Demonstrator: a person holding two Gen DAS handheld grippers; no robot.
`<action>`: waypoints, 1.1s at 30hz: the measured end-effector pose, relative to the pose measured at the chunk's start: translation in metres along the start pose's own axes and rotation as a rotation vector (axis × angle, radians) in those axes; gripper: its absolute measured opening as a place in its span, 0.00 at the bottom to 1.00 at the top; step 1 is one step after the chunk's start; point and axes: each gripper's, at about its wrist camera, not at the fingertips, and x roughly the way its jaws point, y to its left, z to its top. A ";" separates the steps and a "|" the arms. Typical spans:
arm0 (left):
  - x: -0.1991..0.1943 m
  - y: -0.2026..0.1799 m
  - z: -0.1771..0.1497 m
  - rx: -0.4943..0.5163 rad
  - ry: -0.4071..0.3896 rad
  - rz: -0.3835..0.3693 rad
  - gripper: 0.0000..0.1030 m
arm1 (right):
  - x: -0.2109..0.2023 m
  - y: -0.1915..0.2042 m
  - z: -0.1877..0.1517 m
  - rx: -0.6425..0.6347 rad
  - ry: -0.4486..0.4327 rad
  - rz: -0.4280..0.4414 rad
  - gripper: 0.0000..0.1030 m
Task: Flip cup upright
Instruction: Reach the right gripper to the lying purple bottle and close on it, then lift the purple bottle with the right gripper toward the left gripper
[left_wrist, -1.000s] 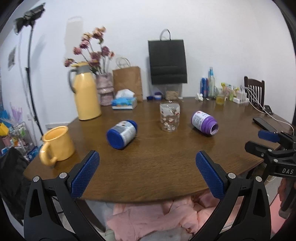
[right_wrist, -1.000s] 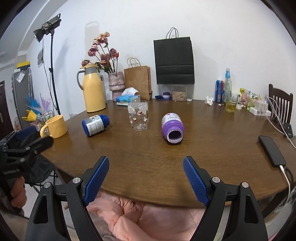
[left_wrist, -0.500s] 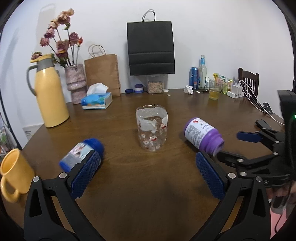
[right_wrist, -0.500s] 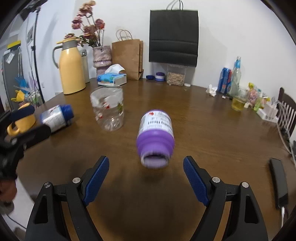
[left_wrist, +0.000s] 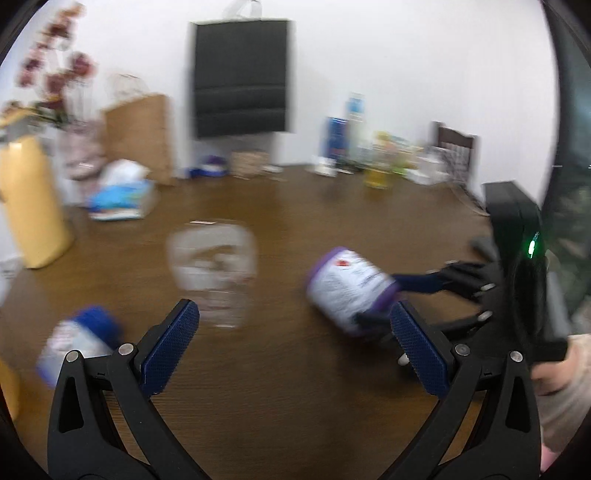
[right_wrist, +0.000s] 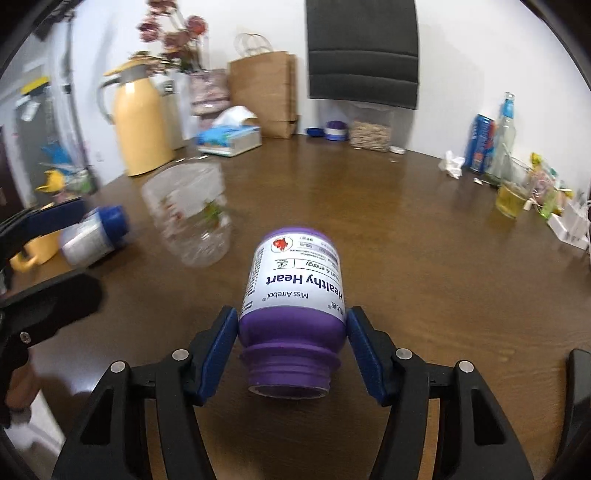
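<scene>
A purple bottle (right_wrist: 293, 280) with a white label lies on its side on the brown table (right_wrist: 424, 258), open mouth toward the right wrist camera. My right gripper (right_wrist: 291, 326) is shut on its purple shoulder, one blue pad on each side; the left wrist view shows the bottle (left_wrist: 347, 288) with the right gripper (left_wrist: 391, 301) at its neck end. A clear patterned cup (right_wrist: 188, 218) stands to the bottle's left, blurred (left_wrist: 212, 273). My left gripper (left_wrist: 293, 314) is open and holds nothing, low over the table in front of the cup.
A blue-capped bottle (right_wrist: 92, 236) lies on its side at the left, beside a yellow mug (right_wrist: 33, 251). A yellow thermos (right_wrist: 142, 122), tissue box (right_wrist: 229, 138) and paper bag (right_wrist: 264, 92) stand at the back. Drinks and a glass (right_wrist: 509, 199) crowd the right edge.
Both grippers have moved forward over the table. The right gripper's fingers have come in around the purple bottle and shut on it. The left gripper stays open.
</scene>
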 end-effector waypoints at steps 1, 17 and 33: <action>0.008 -0.007 0.006 -0.007 0.028 -0.057 0.96 | -0.005 -0.002 -0.005 -0.005 -0.003 0.027 0.64; 0.170 -0.032 0.094 -0.001 0.272 -0.124 0.55 | 0.020 -0.055 0.021 -0.068 -0.004 0.021 0.64; 0.190 -0.023 0.090 0.045 0.282 -0.016 0.41 | 0.010 -0.124 0.011 0.231 -0.004 -0.179 0.72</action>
